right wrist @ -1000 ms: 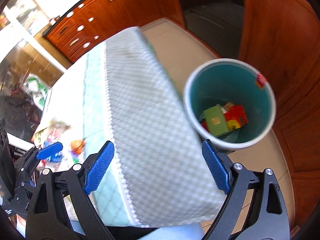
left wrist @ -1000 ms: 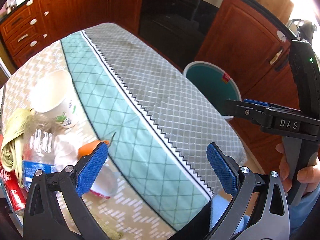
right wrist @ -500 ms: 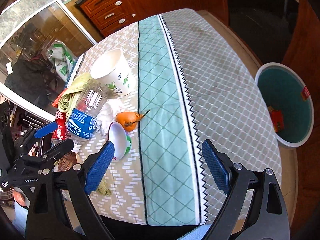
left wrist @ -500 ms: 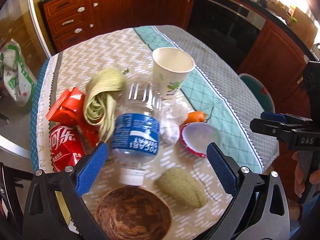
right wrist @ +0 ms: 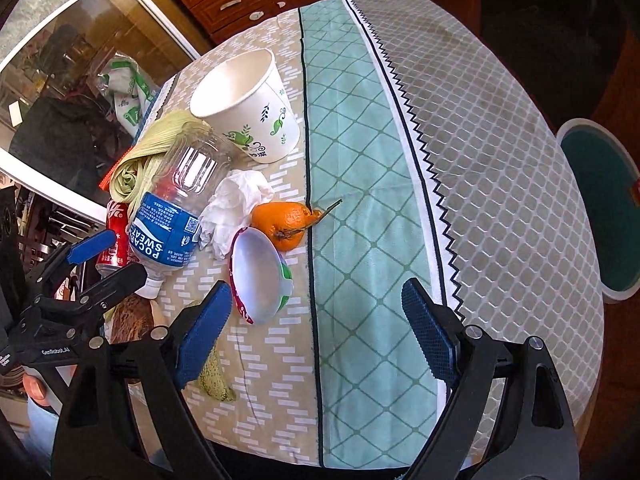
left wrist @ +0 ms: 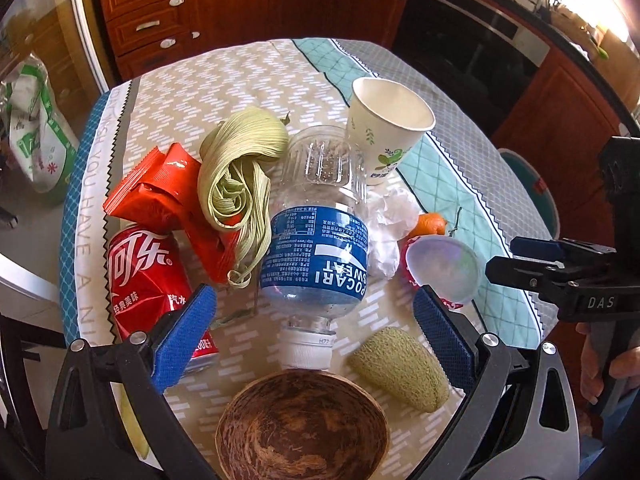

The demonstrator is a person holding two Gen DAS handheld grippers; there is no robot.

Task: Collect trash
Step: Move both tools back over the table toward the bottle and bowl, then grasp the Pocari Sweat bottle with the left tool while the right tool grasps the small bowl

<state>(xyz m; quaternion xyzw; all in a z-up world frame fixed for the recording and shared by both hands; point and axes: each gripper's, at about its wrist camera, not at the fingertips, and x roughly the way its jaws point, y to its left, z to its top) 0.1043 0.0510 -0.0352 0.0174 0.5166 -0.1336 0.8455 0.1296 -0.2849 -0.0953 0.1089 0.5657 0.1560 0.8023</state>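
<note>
Trash lies heaped on the clothed table: a clear Pocari Sweat bottle (left wrist: 318, 236) on its side, a red cola can (left wrist: 150, 276), red wrappers (left wrist: 160, 188), green husk strips (left wrist: 236, 168), a paper cup (left wrist: 386, 128), crumpled tissue (right wrist: 236, 204), an orange peel (right wrist: 284, 220) and a small empty tub (right wrist: 258, 276). My left gripper (left wrist: 314, 334) hovers open above the bottle's cap end, nothing between its blue pads. My right gripper (right wrist: 316, 330) is open too, above the teal cloth stripe just right of the tub. The teal bin (right wrist: 600, 208) stands on the floor at the right.
A brown coconut-shell bowl (left wrist: 304, 426) and a green fuzzy husk piece (left wrist: 400, 368) lie at the table's near edge. Wooden cabinets (left wrist: 160, 20) and a dark oven (left wrist: 472, 48) stand behind. A glass door (right wrist: 60, 60) is at the left.
Both grippers swung left from the bin side of the table to the trash pile and sank a little. Both stayed open and empty.
</note>
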